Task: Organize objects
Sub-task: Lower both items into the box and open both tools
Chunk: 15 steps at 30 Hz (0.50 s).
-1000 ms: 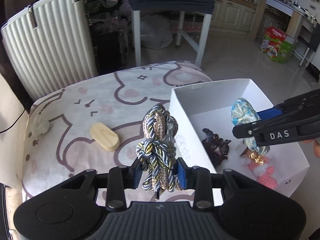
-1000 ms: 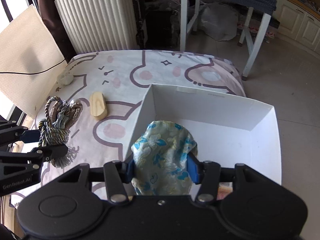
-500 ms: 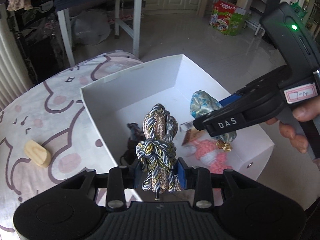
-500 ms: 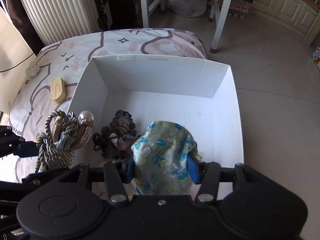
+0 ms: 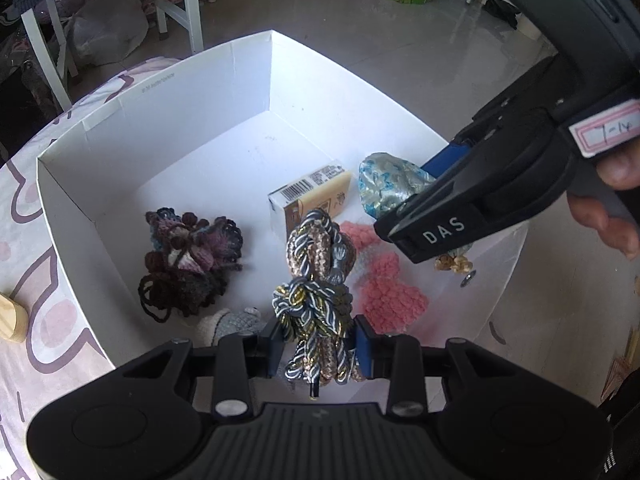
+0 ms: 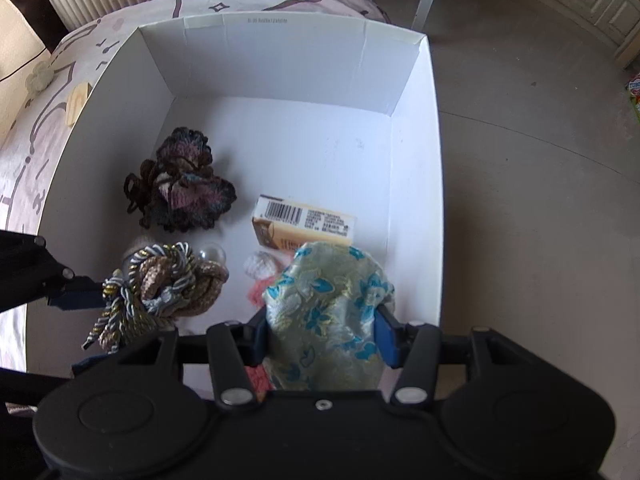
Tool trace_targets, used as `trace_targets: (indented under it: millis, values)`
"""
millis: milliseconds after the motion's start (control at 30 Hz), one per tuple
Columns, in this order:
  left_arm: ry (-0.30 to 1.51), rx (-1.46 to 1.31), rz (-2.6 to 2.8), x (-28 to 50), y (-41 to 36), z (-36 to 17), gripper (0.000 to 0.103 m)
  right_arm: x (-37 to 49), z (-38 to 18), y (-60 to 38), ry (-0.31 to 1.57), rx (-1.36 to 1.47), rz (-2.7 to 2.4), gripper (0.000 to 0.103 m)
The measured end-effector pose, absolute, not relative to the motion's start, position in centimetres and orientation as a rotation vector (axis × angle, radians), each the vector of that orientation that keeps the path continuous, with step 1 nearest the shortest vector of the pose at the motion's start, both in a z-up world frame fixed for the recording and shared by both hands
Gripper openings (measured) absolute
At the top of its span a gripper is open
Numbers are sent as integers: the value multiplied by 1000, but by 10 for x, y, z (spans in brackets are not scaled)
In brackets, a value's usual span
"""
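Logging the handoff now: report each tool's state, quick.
Left tool: closed on the braided cord bundle, over the white box.
Right tool: closed on the blue-flowered fabric pouch, over the same box.

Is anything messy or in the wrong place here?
Mostly tidy. Only the wooden block and a pale lump lie outside the white box, on the patterned cloth, while everything else is inside or above it.

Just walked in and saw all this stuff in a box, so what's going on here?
A person is tidying small items into a white box. The left gripper is clamped on a braided cord bundle, the right gripper on a floral fabric pouch, both over the box. A crocheted piece and carton lie inside.
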State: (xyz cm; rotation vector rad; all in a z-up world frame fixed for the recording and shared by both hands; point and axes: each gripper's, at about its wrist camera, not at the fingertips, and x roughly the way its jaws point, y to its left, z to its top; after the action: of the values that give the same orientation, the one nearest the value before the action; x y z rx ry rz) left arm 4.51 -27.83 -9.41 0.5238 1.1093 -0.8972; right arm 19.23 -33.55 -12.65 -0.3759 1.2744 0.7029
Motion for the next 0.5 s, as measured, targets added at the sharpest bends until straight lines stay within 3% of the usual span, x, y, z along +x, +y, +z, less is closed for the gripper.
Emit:
trace_targets:
  millis: [233, 500]
  values:
    - [1148, 533, -891, 44, -287, -107, 31, 186, -132, -344, 1305, -401, 724, 54]
    - [1145, 557, -883, 43, -291, -111, 31, 182, -138, -352, 1320, -417, 736, 53]
